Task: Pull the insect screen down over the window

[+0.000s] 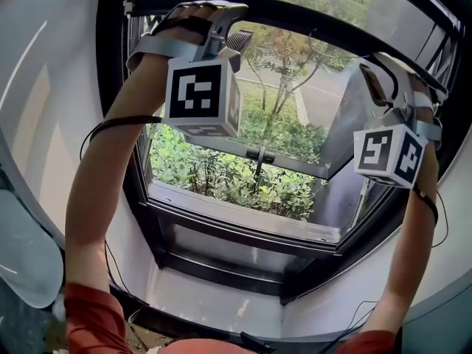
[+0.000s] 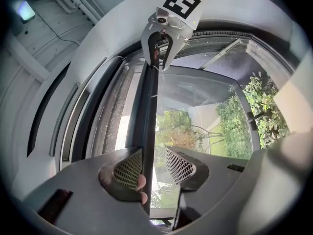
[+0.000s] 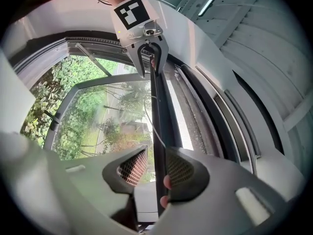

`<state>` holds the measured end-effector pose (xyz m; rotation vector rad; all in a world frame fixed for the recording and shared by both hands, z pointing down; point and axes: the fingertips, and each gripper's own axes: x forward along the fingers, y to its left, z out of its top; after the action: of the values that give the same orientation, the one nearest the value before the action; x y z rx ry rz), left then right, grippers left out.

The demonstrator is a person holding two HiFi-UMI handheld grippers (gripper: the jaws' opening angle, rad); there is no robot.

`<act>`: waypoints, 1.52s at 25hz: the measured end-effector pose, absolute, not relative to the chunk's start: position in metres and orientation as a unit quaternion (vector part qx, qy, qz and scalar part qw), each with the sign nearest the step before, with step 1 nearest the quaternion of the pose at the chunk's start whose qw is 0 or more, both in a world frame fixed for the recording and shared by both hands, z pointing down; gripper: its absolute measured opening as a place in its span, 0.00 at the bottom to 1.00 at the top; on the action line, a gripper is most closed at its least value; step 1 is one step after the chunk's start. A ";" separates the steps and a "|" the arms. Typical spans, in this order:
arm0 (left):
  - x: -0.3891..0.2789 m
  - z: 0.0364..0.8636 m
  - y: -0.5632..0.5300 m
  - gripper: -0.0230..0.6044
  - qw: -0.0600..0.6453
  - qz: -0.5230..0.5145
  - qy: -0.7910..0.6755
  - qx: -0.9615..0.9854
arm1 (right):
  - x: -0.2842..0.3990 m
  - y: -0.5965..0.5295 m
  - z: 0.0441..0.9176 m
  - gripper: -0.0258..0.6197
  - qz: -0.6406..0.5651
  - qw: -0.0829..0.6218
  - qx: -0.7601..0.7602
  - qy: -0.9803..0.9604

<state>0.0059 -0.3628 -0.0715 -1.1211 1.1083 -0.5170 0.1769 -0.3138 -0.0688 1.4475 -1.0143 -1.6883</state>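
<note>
The insect screen's slim dark bar [image 2: 149,121] crosses the window [image 1: 243,231] top (greenery [image 1: 221,175] beyond), and with arms [image 1: 103,175] raised, the left gripper [image 2: 154,166] and right gripper [image 3: 156,168] straddle it, jaws apart.

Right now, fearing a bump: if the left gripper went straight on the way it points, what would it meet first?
Likely the dark screen bar, between the fingers of the left gripper; beyond it the open window pane, though depth is unclear.

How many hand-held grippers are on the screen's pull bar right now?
2. The left hand-held gripper straddles the pull bar toward its left end, the right hand-held gripper toward its right end. Each has the bar between open jaws.
</note>
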 end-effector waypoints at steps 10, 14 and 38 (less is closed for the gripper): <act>0.008 -0.023 -0.361 0.28 0.667 -0.254 0.470 -0.520 | 0.178 -0.312 -0.024 0.23 -0.637 0.347 0.556 -0.406; 0.005 -0.005 -0.360 0.28 0.667 -0.259 0.468 -0.519 | 0.177 -0.312 -0.004 0.23 -0.625 0.355 0.555 -0.418; 0.004 0.099 -0.355 0.27 0.645 -0.269 0.428 -0.573 | 0.174 -0.307 0.101 0.26 -0.570 0.372 0.549 -0.485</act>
<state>0.0035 -0.3547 0.0991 -1.3054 0.9754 -0.6115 0.1736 -0.3073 0.1013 1.4064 -1.2422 -1.4620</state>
